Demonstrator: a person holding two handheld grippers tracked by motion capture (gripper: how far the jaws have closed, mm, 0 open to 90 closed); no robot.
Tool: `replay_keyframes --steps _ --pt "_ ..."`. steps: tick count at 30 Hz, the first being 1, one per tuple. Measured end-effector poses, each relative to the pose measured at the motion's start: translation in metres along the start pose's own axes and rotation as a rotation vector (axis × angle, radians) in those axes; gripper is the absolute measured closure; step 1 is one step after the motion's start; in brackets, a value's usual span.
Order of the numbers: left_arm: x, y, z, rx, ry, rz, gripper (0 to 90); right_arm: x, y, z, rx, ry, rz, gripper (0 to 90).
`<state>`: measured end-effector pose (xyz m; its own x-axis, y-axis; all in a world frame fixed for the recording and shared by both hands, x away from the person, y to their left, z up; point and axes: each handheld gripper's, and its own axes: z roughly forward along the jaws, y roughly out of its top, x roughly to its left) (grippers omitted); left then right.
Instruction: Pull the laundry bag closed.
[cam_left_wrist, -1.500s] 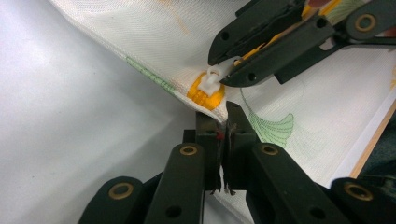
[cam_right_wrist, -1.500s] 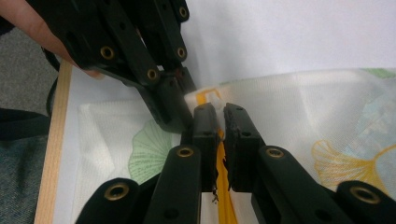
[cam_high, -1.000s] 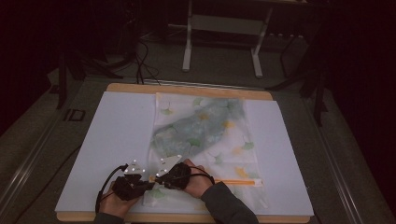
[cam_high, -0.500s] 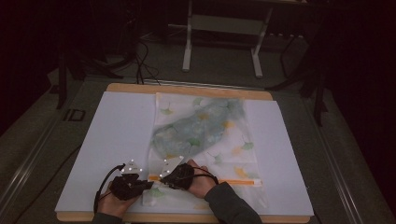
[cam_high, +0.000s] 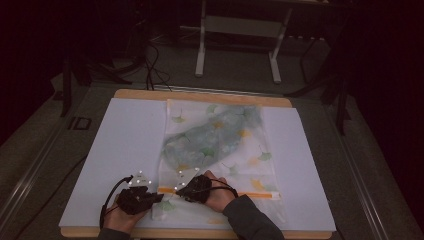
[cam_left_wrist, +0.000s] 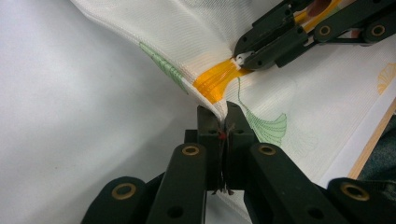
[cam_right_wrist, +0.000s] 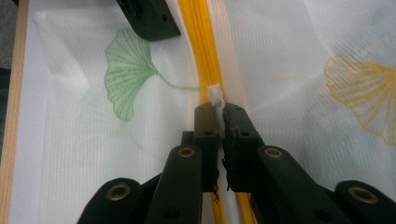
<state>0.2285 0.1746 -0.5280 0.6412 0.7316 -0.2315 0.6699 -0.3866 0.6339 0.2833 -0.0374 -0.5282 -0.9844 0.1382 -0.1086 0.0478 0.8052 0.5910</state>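
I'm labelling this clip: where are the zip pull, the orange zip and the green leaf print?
zip pull (cam_right_wrist: 215, 94), right gripper view, its white tab.
orange zip (cam_right_wrist: 201, 42), right gripper view, its teeth above the pull.
green leaf print (cam_right_wrist: 129, 70), right gripper view, the fan's middle.

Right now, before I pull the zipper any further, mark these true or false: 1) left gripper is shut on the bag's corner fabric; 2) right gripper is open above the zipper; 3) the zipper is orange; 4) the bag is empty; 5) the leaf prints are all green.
1) True: the left gripper pinches the mesh bag at its corner.
2) False: the right gripper is shut on the white zipper pull.
3) True: the zipper is orange-yellow.
4) False: a grey-green bundle shows through the mesh.
5) False: some leaf prints are yellow.
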Motion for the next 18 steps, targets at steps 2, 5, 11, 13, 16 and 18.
replay_keyframes --steps 2,5,11,13,16,18 --pt "0.000 0.000 0.000 -0.003 0.000 -0.001 88.0 -0.001 -0.002 -0.002 0.007 -0.006 -0.002 85.3" --pt "0.000 0.000 -0.001 -0.003 0.000 0.002 88.0 0.000 -0.004 -0.004 0.012 -0.013 0.001 85.3" --pt "0.000 0.000 -0.001 -0.005 0.005 0.010 88.1 -0.001 -0.009 -0.008 0.021 -0.020 0.001 85.3" --pt "0.000 0.000 -0.001 -0.005 0.005 0.009 88.1 -0.001 -0.009 -0.009 0.021 -0.020 0.002 85.3" --pt "0.000 0.000 -0.001 -0.007 0.004 0.006 88.0 -0.001 -0.011 -0.010 0.028 -0.026 -0.002 85.3" --pt "0.000 -0.001 -0.002 -0.008 0.004 0.004 88.0 -0.001 -0.012 -0.011 0.032 -0.034 0.002 85.4"
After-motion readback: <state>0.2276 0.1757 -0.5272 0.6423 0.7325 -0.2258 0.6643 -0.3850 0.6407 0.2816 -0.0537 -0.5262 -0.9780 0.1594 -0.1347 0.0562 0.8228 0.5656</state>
